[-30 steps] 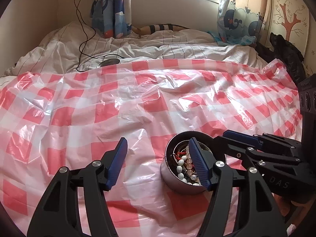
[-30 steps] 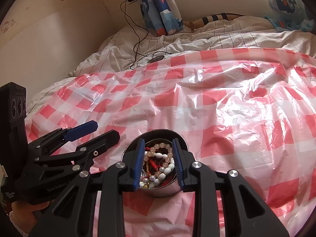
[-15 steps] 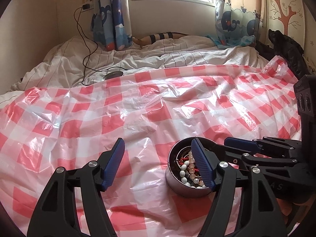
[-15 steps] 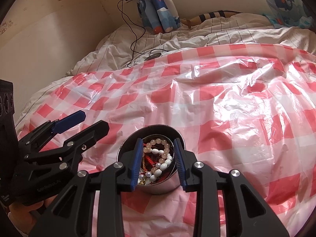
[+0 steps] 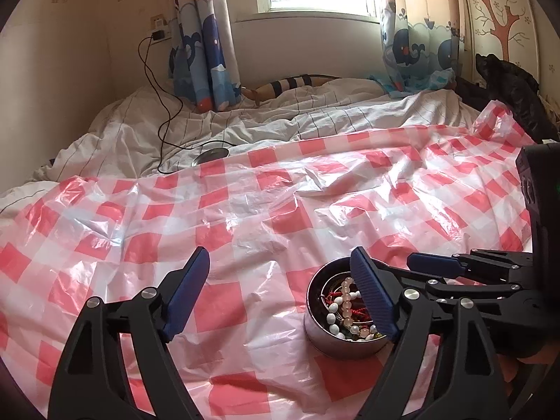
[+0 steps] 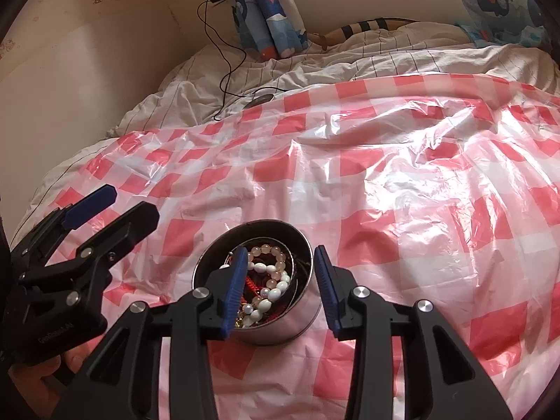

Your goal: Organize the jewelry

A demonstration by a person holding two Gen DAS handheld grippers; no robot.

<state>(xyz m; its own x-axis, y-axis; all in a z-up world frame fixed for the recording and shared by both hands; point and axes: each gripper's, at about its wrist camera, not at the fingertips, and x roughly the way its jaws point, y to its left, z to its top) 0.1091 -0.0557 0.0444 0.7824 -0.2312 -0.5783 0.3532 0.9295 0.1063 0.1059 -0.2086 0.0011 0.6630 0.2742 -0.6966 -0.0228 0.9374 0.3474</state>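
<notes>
My right claw point(image 6: 280, 281) is opening above the tin point(image 6: 257, 329), nothing gripped, beads point(image 6: 267, 287) below it. My left claw point(image 5: 280, 295) is opening wide beside the tin, empty. On the slick sheet point(image 6: 385, 182) over the bed, a nudge could tip the tin and spill everything

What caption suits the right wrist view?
Right gripper opening above round metal tin of beaded jewelry.
</notes>
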